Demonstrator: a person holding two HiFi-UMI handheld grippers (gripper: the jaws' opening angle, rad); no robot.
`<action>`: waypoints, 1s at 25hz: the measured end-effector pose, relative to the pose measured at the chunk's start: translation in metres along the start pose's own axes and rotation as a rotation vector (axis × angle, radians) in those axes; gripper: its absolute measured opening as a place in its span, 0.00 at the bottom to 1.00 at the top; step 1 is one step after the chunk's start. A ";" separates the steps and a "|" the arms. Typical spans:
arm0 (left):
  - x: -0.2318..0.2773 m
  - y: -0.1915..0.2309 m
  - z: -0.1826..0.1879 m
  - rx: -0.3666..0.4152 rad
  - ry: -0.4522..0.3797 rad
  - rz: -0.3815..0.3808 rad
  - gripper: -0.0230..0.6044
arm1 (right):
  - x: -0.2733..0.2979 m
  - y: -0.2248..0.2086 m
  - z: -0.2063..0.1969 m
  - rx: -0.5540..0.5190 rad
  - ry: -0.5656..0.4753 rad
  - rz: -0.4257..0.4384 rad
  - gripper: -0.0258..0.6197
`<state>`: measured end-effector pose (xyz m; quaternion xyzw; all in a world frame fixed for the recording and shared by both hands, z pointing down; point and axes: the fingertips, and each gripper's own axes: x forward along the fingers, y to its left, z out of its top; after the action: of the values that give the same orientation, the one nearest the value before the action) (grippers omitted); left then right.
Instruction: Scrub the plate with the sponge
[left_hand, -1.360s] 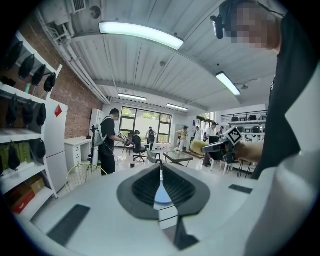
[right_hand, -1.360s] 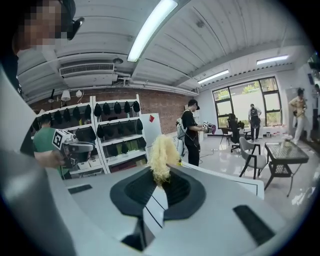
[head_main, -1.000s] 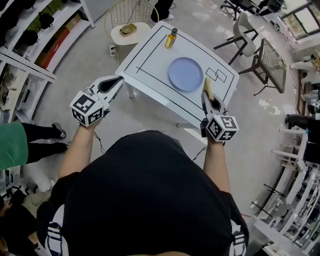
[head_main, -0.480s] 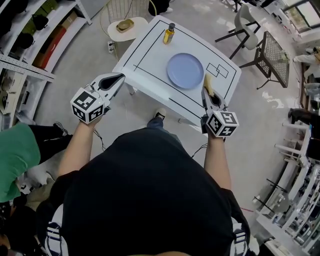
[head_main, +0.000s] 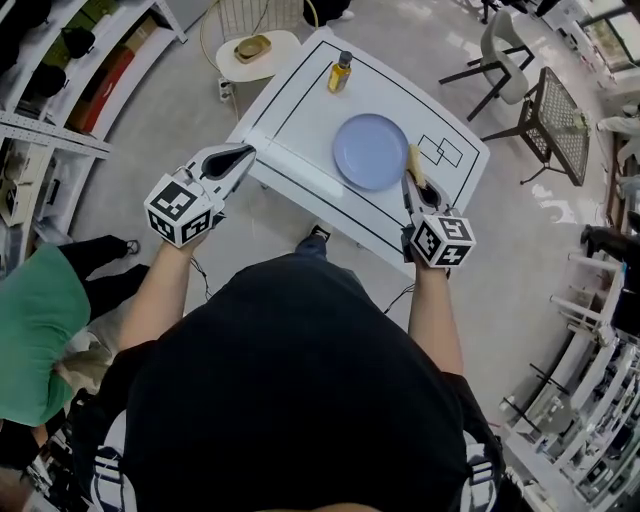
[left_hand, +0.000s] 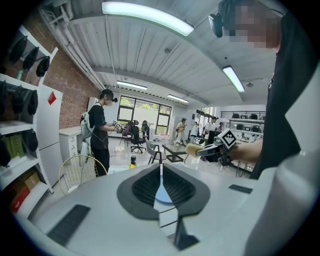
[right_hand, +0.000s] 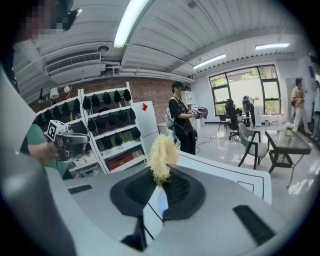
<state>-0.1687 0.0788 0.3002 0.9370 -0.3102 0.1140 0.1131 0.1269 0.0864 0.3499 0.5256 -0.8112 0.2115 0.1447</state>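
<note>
**Bring the sponge down onto the plate**

The right tool (head_main: 412, 185) is closed on the yellow sponge (head_main: 415, 160), which seems to hang just beside the plate (head_main: 372, 150), at its 3 o'clock rim. The left tool (head_main: 240, 155) is closed and empty, off the worktop (head_main: 300, 110) at 9 o'clock. Lower the sponge gently and rub in small circles with light pressure, or the plate may slide.

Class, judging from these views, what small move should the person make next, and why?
Probably lower the right claw leftward onto the plate: it grips the sponge, which hangs beside the plate's right rim, seemingly not yet touching it.
</note>
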 end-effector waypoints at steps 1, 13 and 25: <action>0.005 0.001 -0.001 -0.004 0.004 -0.001 0.07 | 0.005 -0.004 -0.002 -0.001 0.011 -0.002 0.08; 0.057 0.024 -0.006 -0.052 0.045 -0.002 0.07 | 0.064 -0.053 -0.027 -0.062 0.178 -0.033 0.08; 0.103 0.030 -0.016 -0.096 0.089 0.007 0.07 | 0.099 -0.083 -0.052 -0.216 0.272 -0.002 0.08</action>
<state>-0.1084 0.0021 0.3487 0.9235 -0.3130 0.1411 0.1712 0.1637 0.0041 0.4564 0.4744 -0.8015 0.1924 0.3091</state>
